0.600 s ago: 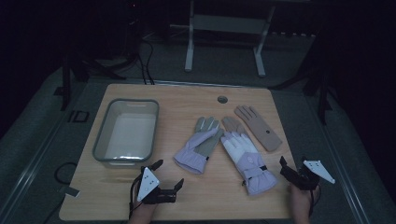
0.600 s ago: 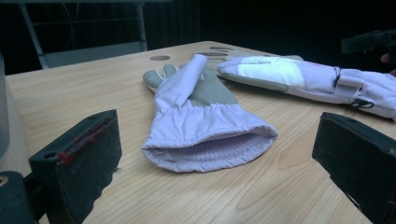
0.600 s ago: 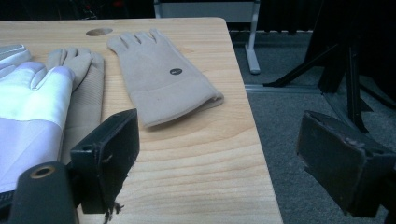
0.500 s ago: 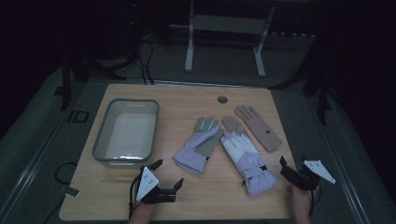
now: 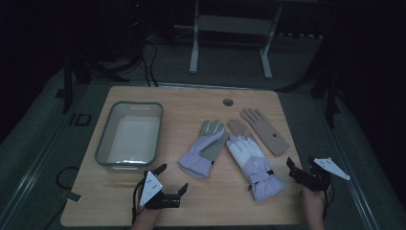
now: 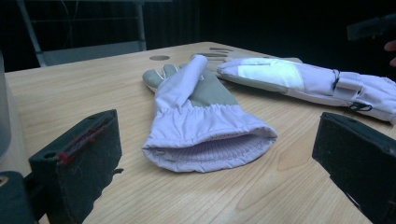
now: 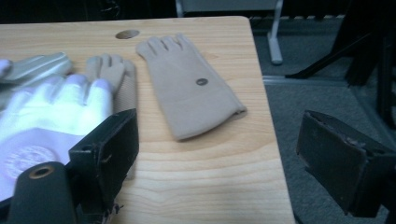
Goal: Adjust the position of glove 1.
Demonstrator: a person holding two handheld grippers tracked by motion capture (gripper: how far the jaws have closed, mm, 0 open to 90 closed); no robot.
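Claws (image 5: pixel 171 178) (image 5: pixel 293 168) both apart, empty; lilac gloves (image 5: pixel 205 154) between; tub (image 5: pixel 128 136) left.

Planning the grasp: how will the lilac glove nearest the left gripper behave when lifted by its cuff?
The lilac glove is padded fabric, so it will probably droop. Its gathered cuff gapes, offering an edge to pinch. It looks light and unlikely to slip.

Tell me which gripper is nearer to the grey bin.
Left. The left gripper sits just below the grey bin, near its front corner; the right gripper is far across the table, beyond both lavender gloves.
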